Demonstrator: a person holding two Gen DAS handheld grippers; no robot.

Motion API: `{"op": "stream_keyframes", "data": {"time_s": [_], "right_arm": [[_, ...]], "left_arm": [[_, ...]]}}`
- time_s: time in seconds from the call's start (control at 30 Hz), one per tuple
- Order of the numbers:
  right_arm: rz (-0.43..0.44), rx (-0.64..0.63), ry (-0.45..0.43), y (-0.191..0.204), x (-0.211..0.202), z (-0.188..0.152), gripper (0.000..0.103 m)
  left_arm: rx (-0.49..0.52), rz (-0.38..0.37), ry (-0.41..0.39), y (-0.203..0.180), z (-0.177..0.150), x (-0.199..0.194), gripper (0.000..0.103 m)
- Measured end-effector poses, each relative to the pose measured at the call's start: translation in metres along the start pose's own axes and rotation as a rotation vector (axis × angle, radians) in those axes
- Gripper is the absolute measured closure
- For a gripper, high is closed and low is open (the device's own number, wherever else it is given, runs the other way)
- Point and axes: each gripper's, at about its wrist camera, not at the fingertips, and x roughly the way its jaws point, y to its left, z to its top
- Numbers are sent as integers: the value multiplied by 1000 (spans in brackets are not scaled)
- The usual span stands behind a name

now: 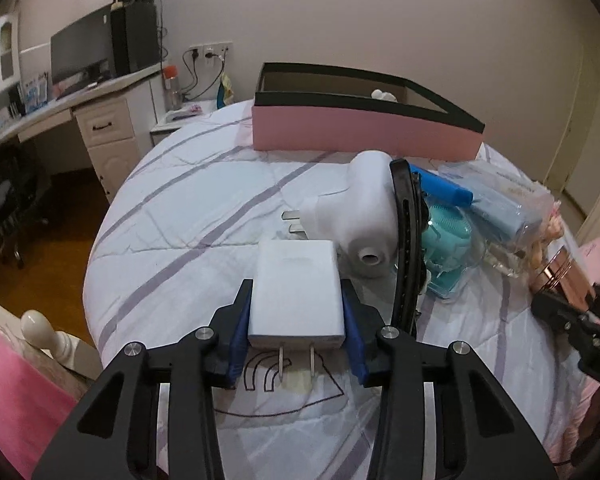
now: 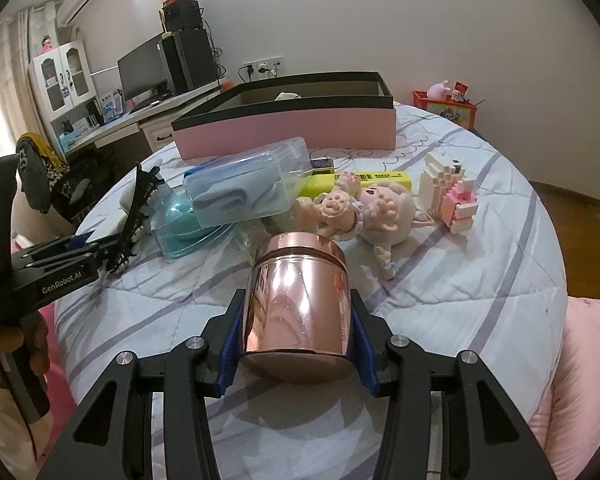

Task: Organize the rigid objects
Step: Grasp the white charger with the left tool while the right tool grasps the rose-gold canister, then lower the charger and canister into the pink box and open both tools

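Spread across the bed (image 2: 480, 280), most clutter is still waiting outside the pink box (image 2: 292, 136), which looks nearly empty, while the left gripper (image 1: 296, 320) is clamping a white charger (image 1: 294, 292) and the right gripper (image 2: 296, 332) is clasping a rose-gold jar (image 2: 298, 300).

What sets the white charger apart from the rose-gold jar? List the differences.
The white charger is a flat, matte block with two metal prongs; the rose-gold jar is a mirror-shiny cylinder with a lid. The charger sits in the left gripper, the jar in the right gripper. Both are clamped between blue-padded jaws above the bed.
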Motion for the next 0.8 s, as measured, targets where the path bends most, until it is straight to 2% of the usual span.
{"op": "stream_keyframes", "data": {"time_s": [0.37, 0.5, 0.8], "right_arm": [[18, -15, -22, 3, -11, 3, 55], [27, -26, -53, 4, -19, 11, 55], [36, -42, -132, 2, -38, 39, 55]], "left_arm": [[1, -5, -58, -5, 1, -27, 63], [23, -8, -90, -15, 9, -40, 63], [71, -67, -150, -42, 41, -59, 63]]}}
